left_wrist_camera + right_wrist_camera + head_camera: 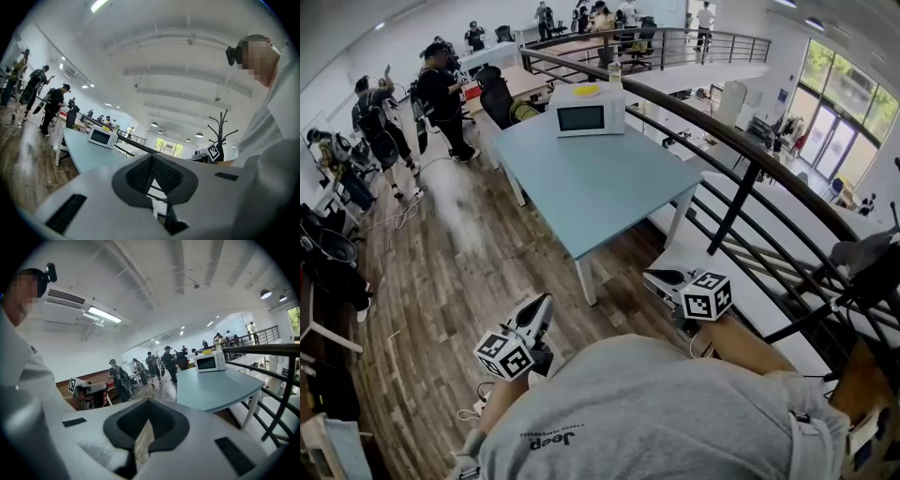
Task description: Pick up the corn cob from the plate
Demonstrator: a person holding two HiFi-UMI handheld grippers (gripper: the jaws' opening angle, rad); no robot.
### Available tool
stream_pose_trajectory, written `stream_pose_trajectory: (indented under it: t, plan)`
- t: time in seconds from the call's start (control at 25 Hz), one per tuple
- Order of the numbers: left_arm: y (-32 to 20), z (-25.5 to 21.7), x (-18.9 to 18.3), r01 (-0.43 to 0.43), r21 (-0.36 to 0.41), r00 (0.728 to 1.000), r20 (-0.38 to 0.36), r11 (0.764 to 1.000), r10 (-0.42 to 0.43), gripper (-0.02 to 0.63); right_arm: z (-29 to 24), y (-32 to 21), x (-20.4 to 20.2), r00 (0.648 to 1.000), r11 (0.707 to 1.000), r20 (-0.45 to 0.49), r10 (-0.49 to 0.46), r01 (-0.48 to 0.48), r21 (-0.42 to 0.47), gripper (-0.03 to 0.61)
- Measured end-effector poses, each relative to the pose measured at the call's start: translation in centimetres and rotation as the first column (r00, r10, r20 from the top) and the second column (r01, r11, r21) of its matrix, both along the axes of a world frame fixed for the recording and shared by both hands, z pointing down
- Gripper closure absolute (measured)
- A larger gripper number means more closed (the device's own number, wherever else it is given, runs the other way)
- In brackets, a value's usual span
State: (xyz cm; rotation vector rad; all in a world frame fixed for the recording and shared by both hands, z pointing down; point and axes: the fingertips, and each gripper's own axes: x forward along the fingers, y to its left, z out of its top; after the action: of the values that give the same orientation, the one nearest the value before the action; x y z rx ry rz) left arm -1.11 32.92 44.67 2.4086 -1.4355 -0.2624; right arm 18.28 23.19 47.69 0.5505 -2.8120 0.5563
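No corn cob and no plate shows in any view. In the head view my left gripper (pixel 544 305) is held close to my body over the wooden floor, jaws together and empty. My right gripper (pixel 654 277) hovers beside the railing, pointing toward the table's near corner, also empty. In the left gripper view the jaws (pixel 151 157) meet at the tips, and the right gripper's marker cube (pixel 213 151) shows beyond them. The right gripper view shows its jaws (pixel 149 402) closed at the tips, with the left gripper (pixel 86 392) off to the left.
A light blue table (pixel 581 178) stands ahead with a white microwave (pixel 586 111) at its far end and something yellow (pixel 586 90) on top. A dark metal railing (pixel 741 187) runs along the right. Several people (pixel 441 89) stand at the left on the wooden floor (pixel 459 272).
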Motion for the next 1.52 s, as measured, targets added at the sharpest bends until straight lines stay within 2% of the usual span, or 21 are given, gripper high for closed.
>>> stream_pose_trajectory:
  t: [0.24, 0.4, 0.6, 0.92, 1.24, 1.52]
  plan:
    - [0.7, 0.2, 3.6, -0.032, -0.034, 0.999, 0.002, 0.999, 0.032, 0.595, 0.7, 1.9, 2.6, 0.999, 1.0, 0.025, -0.02, 0.021, -0.014, 0.569]
    - [0.3, -0.8, 5.9, -0.057, -0.053, 0.998, 0.016, 0.997, 0.058, 0.595, 0.8, 1.7, 5.0, 0.999, 0.999, 0.035, 0.004, -0.003, -0.044, 0.569]
    - [-0.6, 0.1, 4.5, -0.056, -0.061, 0.998, 0.021, 0.997, 0.057, 0.595, 2.6, 0.8, 4.3, 0.999, 0.997, 0.035, 0.022, -0.019, -0.077, 0.569]
    - [-6.1, 1.4, -3.0, -0.076, -0.03, 0.997, -0.005, 0.997, 0.076, 0.595, 2.2, -4.8, -2.9, 0.999, 0.998, -0.011, 0.044, -0.045, -0.037, 0.569]
    - [-13.9, -0.4, -14.9, -0.124, 0.022, 0.992, 0.01, 0.992, 0.123, 0.595, -0.2, -11.8, -13.9, 0.994, 0.994, 0.003, 0.113, -0.113, 0.0, 0.569]
    - [-18.4, -0.2, -24.3, -0.14, 0.008, 0.99, 0.008, 0.99, 0.139, 0.595, -1.1, -16.9, -21.0, 0.982, 0.982, 0.01, 0.191, -0.191, -0.003, 0.569]
